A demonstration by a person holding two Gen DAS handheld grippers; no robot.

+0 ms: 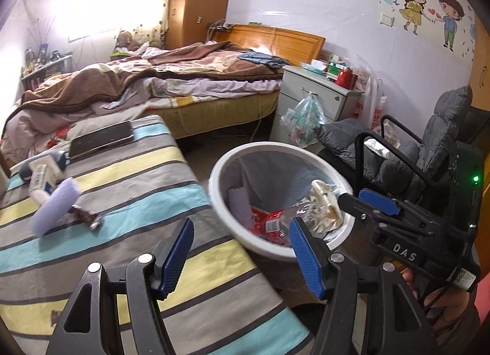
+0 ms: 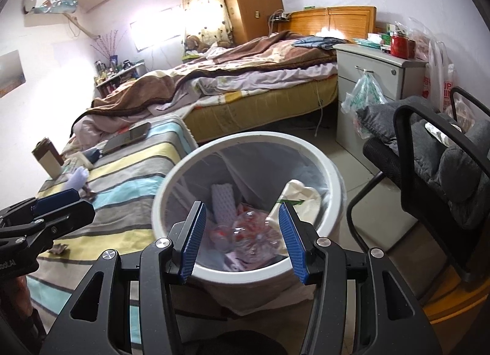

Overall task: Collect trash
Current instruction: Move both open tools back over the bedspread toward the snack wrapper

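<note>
From the left wrist view we see our left tongs (image 1: 242,251) spread wide and empty, poised over the near edge of the striped counter (image 1: 128,189) and the near left rim of the white trash bin (image 1: 220,198). The bin stands on the floor just right of the counter, lined with a thin bag. Inside it lie a crushed clear plastic bottle (image 1: 294,217) with a red label, a lavender foam piece (image 1: 239,202) and a cream crumpled wrapper (image 1: 324,198) near the right rim. Our right tongs (image 1: 361,198) reach in from the right over that rim; their jaws look spread, with nothing between them. On the counter to the left rest a lavender foam roll (image 1: 55,205), a small brown wrapper (image 1: 88,217) just beside it, a white box (image 1: 43,174) and, farther off, a dark phone (image 1: 101,137).

From the right wrist view our right tongs (image 2: 242,238) are spread apart and empty, directly above the trash bin (image 2: 171,189). Between the fingers we see the bottle (image 2: 254,232) lying on the trash, the foam piece (image 2: 223,202) behind it and the cream wrapper (image 2: 300,195) to the right. Our left tongs (image 2: 61,202) come in from the left over the counter (image 2: 128,177); we cannot tell their state here. A grey cushioned chair (image 2: 453,165) stands at right, and the unmade bed (image 2: 245,73) lies far behind.
</note>
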